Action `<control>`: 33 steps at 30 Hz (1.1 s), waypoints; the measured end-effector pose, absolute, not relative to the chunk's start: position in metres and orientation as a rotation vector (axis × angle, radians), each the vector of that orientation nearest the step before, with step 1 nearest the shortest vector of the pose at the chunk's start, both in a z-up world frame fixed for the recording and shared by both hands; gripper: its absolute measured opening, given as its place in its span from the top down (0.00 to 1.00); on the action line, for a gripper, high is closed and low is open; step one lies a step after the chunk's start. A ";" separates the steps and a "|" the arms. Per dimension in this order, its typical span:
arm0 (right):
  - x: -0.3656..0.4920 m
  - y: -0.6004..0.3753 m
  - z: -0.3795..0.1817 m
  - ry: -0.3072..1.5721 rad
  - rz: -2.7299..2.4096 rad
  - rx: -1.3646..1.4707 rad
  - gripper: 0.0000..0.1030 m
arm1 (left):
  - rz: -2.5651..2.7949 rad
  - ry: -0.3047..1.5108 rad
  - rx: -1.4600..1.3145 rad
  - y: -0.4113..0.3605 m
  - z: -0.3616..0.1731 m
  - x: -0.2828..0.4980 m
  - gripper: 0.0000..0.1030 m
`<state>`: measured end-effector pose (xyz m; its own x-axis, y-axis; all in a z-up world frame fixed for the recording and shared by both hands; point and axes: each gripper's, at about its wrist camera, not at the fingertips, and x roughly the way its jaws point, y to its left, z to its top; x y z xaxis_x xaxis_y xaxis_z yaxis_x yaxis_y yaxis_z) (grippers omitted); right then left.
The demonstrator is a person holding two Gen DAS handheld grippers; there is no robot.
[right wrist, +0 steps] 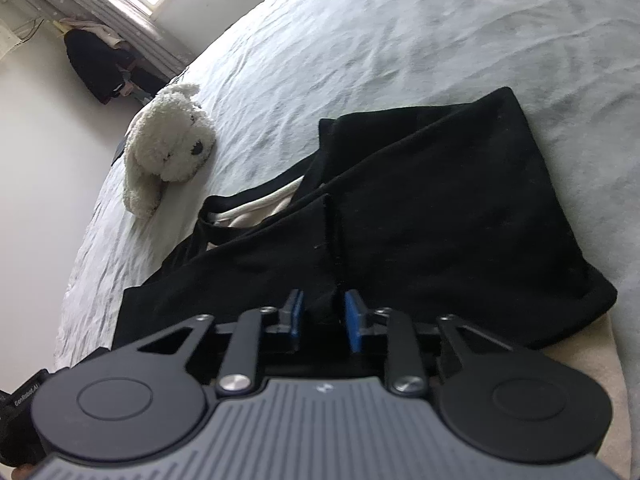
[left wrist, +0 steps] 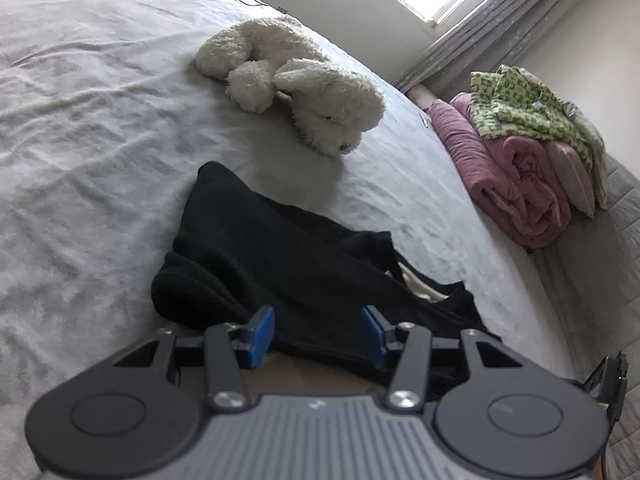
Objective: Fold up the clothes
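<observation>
A black garment [left wrist: 280,256] lies crumpled on the pale bed sheet [left wrist: 80,120], with a bit of cream cloth [left wrist: 416,284] showing at its opening. My left gripper [left wrist: 318,332] hovers over the garment's near edge. Its blue pads stand wide apart, with cloth lying loose beneath them. In the right wrist view the same black garment [right wrist: 440,208] spreads ahead, cream cloth [right wrist: 256,210] peeking out on its left. My right gripper [right wrist: 325,316] has its pads close together, and a raised fold of the black cloth is pinched in the narrow gap.
A white plush dog [left wrist: 304,92] [right wrist: 168,140] lies on the bed beyond the garment. A rolled pink blanket [left wrist: 516,176] topped by a green patterned cloth [left wrist: 520,104] sits past the bed's right edge. Dark clothing [right wrist: 96,64] hangs by the curtained window.
</observation>
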<state>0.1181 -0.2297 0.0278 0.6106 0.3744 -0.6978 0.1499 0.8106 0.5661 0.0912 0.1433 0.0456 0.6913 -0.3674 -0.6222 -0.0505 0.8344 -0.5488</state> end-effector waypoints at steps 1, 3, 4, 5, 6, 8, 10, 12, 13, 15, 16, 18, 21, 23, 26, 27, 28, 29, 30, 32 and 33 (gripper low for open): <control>0.118 -0.228 0.027 0.916 0.134 0.622 0.87 | -0.183 0.801 -0.565 0.143 0.045 0.091 0.52; 0.116 -0.224 0.030 0.902 0.135 0.594 0.89 | -0.174 0.806 -0.556 0.143 0.044 0.092 0.52; 0.115 -0.224 0.032 0.892 0.144 0.594 0.91 | -0.172 0.807 -0.554 0.144 0.045 0.091 0.52; 0.114 -0.224 0.034 0.881 0.156 0.599 0.92 | -0.176 0.801 -0.554 0.144 0.047 0.091 0.52; 0.115 -0.224 0.037 0.870 0.168 0.606 0.92 | -0.181 0.795 -0.554 0.145 0.048 0.090 0.52; 0.117 -0.224 0.047 0.839 0.189 0.610 0.92 | -0.202 0.778 -0.546 0.144 0.054 0.088 0.52; 0.122 -0.223 0.063 0.798 0.209 0.614 0.92 | -0.232 0.764 -0.538 0.140 0.056 0.087 0.49; 0.128 -0.221 0.085 0.748 0.231 0.612 0.93 | -0.255 0.760 -0.516 0.134 0.056 0.087 0.49; 0.131 -0.220 0.097 0.722 0.242 0.610 0.93 | -0.274 0.754 -0.491 0.127 0.056 0.086 0.49; 0.138 -0.218 0.120 0.669 0.256 0.605 0.93 | -0.311 0.742 -0.439 0.115 0.056 0.084 0.49; 0.141 -0.218 0.133 0.639 0.263 0.596 0.93 | -0.332 0.737 -0.415 0.108 0.057 0.083 0.48; 0.146 -0.219 0.152 0.592 0.268 0.582 0.93 | -0.352 0.727 -0.348 0.094 0.054 0.083 0.47; 0.150 -0.223 0.174 0.543 0.273 0.564 0.93 | -0.334 0.723 -0.273 0.082 0.045 0.087 0.46; 0.152 -0.225 0.183 0.524 0.277 0.551 0.93 | -0.294 0.707 -0.283 0.087 0.039 0.094 0.46; 0.149 -0.233 0.185 0.512 0.275 0.543 0.94 | -0.265 0.678 -0.325 0.099 0.034 0.101 0.46; 0.149 -0.237 0.183 0.509 0.272 0.546 0.94 | -0.263 0.675 -0.335 0.103 0.032 0.102 0.46; 0.146 -0.241 0.181 0.505 0.264 0.547 0.94 | -0.258 0.684 -0.326 0.103 0.029 0.103 0.46; 0.142 -0.247 0.178 0.501 0.254 0.546 0.96 | -0.254 0.693 -0.303 0.102 0.027 0.103 0.46; 0.138 -0.252 0.176 0.497 0.244 0.545 0.98 | -0.250 0.700 -0.279 0.100 0.025 0.103 0.46; 0.131 -0.262 0.172 0.485 0.226 0.560 0.98 | -0.253 0.700 -0.228 0.095 0.025 0.101 0.46; 0.128 -0.268 0.170 0.479 0.217 0.569 0.98 | -0.255 0.703 -0.209 0.094 0.026 0.101 0.46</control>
